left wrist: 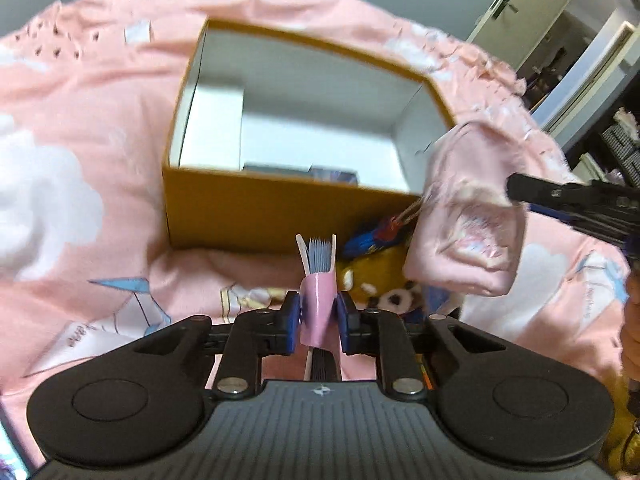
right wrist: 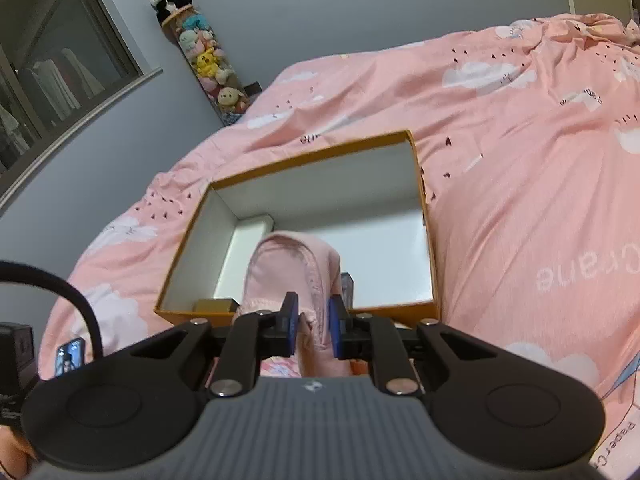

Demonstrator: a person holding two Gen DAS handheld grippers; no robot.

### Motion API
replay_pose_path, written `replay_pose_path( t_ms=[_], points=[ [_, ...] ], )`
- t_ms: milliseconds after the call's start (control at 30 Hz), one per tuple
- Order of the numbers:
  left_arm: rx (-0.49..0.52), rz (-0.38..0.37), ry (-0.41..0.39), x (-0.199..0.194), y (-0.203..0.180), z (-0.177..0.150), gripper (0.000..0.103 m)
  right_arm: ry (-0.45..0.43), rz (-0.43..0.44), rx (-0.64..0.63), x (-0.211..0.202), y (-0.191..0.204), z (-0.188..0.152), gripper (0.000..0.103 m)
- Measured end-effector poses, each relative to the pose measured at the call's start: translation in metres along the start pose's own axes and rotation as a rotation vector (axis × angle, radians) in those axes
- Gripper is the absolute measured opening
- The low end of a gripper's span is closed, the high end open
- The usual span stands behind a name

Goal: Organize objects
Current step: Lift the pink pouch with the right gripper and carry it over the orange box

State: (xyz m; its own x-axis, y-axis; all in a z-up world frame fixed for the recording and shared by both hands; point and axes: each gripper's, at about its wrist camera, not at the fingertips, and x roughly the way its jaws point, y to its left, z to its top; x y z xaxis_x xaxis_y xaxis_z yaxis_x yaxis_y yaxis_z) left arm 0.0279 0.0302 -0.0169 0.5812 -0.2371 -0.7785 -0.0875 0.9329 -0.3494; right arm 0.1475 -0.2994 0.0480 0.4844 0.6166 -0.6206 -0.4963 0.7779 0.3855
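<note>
An open orange cardboard box (left wrist: 256, 204) with a white inside sits on the pink bedspread; it also shows in the right wrist view (right wrist: 304, 160). My left gripper (left wrist: 318, 316) is shut on a pink-wrapped bundle of blue and white cards (left wrist: 318, 280), just before the box's near wall. My right gripper (right wrist: 313, 320) is shut on a pink cloth pouch (right wrist: 296, 268), held above the box's near edge. In the left wrist view the pouch (left wrist: 468, 224) hangs at the right from the right gripper (left wrist: 520, 190). A white inner box (left wrist: 214, 132) lies inside.
A red panda plush (left wrist: 384, 280) and a blue-red item (left wrist: 372, 236) lie on the bed before the box. Small dark items (right wrist: 214, 305) rest inside the box near its front wall. A column of plush toys (right wrist: 204, 56) stands at the wall.
</note>
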Motion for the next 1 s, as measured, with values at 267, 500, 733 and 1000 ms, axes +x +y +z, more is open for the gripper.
replay_pose_path(
  t_ms=[267, 500, 733, 1000],
  points=[
    [0.008, -0.057, -0.093, -0.016, -0.011, 0.021, 0.021, 0.004, 0.021, 0.003, -0.002, 0.002, 0.012, 0.008],
    [-0.029, -0.098, -0.145, -0.031, -0.004, 0.036, 0.021, 0.008, 0.034, 0.028, -0.005, 0.0, 0.017, 0.007],
    [-0.053, -0.113, -0.229, -0.047, 0.006, 0.066, 0.021, -0.055, 0.076, -0.011, -0.015, 0.015, 0.041, 0.007],
    [-0.125, -0.154, -0.256, -0.025, 0.02, 0.121, 0.021, -0.117, 0.095, -0.021, 0.006, 0.02, 0.076, 0.006]
  ],
)
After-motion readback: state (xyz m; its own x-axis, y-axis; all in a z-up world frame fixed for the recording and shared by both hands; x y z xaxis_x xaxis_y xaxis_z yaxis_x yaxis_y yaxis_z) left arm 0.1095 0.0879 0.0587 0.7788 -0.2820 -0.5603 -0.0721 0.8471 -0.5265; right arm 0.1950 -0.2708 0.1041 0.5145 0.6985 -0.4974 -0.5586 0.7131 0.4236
